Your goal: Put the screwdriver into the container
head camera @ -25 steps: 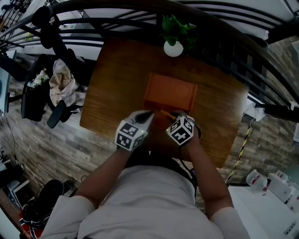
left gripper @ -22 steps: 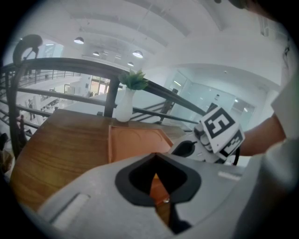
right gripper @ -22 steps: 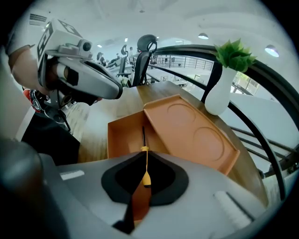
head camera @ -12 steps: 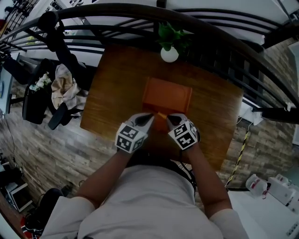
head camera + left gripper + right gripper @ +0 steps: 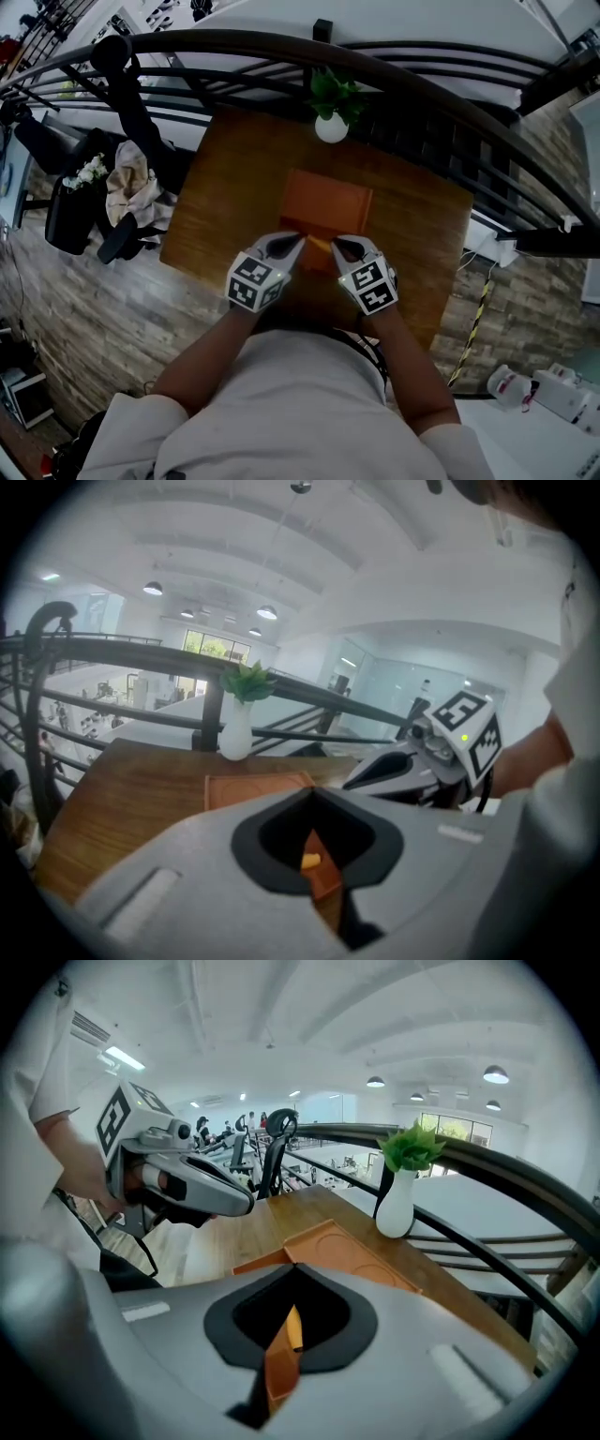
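Screwdriver [image 5: 320, 244] shows only as a yellow sliver.

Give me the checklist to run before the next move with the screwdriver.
1. Right gripper shut on screwdriver: ok, a yellow part shows between its jaws.
2. Left gripper clear of screwdriver: cannot tell; its jaws are together.
3. The container sits open side up on the table: ok.
4. Nothing else inside container: ok.
5. Vase apart from container: ok.
6. Screwdriver lying in container: cannot tell.
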The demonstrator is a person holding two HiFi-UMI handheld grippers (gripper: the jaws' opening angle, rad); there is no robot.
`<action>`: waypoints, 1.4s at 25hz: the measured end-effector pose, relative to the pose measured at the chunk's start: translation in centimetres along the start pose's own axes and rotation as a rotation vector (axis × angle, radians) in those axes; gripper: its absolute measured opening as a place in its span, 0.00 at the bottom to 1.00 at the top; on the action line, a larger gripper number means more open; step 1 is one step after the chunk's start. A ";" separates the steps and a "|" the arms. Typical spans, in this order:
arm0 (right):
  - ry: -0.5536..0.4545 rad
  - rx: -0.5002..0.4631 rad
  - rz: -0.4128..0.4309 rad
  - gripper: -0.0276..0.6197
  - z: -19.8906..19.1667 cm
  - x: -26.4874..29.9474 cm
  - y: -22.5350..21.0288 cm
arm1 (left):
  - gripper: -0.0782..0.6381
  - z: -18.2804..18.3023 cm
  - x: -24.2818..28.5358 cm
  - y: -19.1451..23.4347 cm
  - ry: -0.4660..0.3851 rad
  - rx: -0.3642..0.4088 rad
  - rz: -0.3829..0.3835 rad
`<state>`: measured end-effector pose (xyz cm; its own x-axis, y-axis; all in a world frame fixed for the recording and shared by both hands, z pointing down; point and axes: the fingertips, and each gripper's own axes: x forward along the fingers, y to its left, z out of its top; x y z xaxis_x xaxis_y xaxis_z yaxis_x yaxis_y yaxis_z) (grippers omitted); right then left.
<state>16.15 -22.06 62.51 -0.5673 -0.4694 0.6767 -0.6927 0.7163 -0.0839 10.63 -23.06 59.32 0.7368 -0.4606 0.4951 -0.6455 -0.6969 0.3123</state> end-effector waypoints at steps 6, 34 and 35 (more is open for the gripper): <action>-0.083 -0.010 -0.024 0.05 2.3 -3.8 0.3 | 0.11 3.0 -1.3 -2.7 -0.057 0.019 -0.017; -0.494 0.019 -0.106 0.05 10.8 -16.9 0.5 | 0.11 11.9 -6.4 -8.2 -0.234 0.141 -0.016; -0.496 0.017 -0.104 0.05 10.8 -16.8 0.8 | 0.11 11.8 -6.6 -8.2 -0.234 0.146 -0.013</action>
<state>20.39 -19.18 43.18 -0.6351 -0.7298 0.2531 -0.7618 0.6460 -0.0486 13.40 -20.76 43.91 0.7824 -0.5536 0.2851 -0.6122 -0.7677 0.1892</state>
